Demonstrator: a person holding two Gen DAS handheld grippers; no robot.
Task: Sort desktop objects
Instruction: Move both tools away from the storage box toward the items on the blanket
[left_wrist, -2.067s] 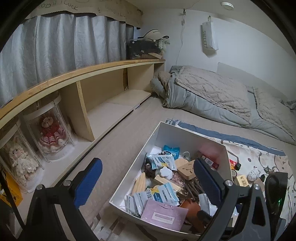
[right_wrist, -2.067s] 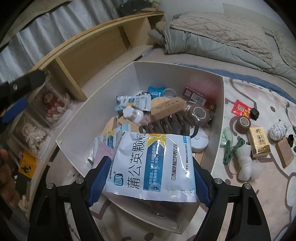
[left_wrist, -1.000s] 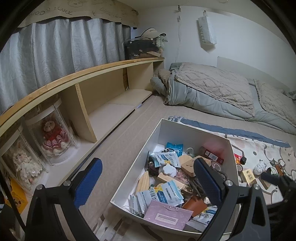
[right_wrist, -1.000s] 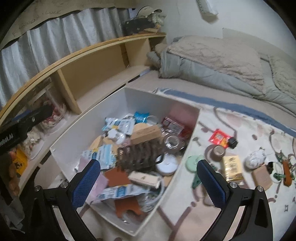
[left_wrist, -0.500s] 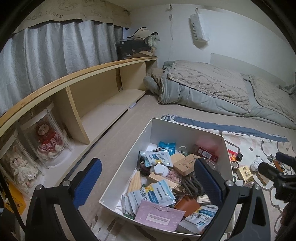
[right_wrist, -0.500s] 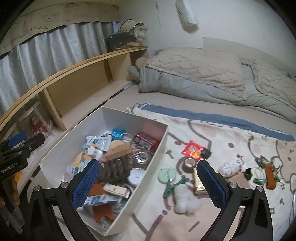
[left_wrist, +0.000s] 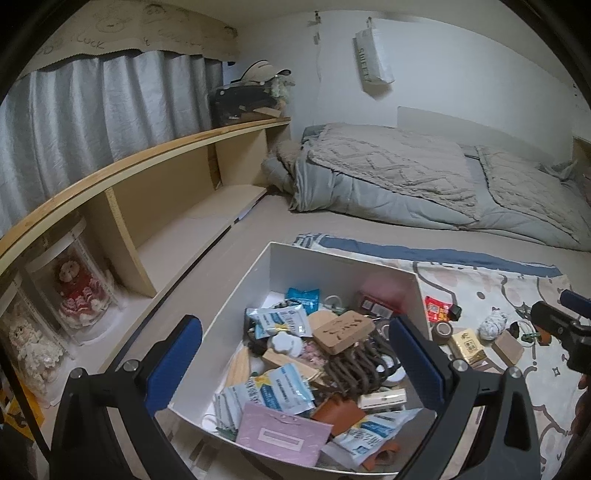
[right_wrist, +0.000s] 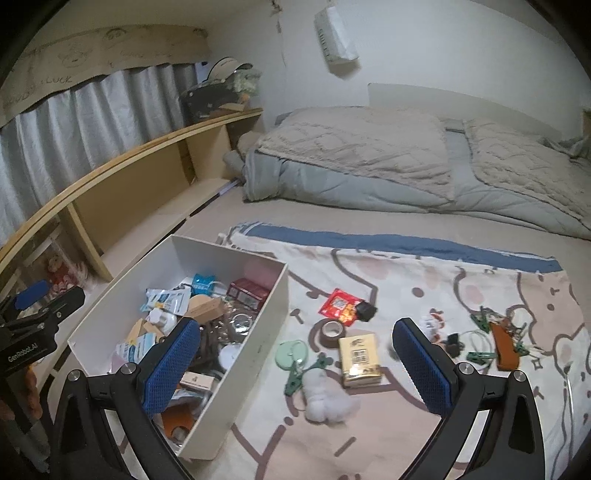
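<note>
A white box (right_wrist: 258, 343) (left_wrist: 236, 306) full of sachets, wooden pieces and other small items sits on the bed at the left. My left gripper (left_wrist: 295, 358) is open and empty above the box. My right gripper (right_wrist: 295, 362) is open and empty above the printed blanket (right_wrist: 461, 280), right of the box. Loose items lie on the blanket: a yellow tissue pack (right_wrist: 360, 358), a tape roll (right_wrist: 331, 330), a red packet (right_wrist: 338, 304), a green clip (right_wrist: 299, 373), a white plush (right_wrist: 325, 397) and a brown strap with keys (right_wrist: 504, 345).
A wooden shelf unit (left_wrist: 147, 206) with dolls in clear cases (left_wrist: 77, 291) runs along the left. A grey folded quilt (right_wrist: 388, 162) lies at the back. The left gripper shows at the left edge of the right wrist view (right_wrist: 33, 325).
My right gripper let the blue-and-white sachet drop into the box, opened, then rose and swung right over the blanket. The left gripper stayed open above the box.
</note>
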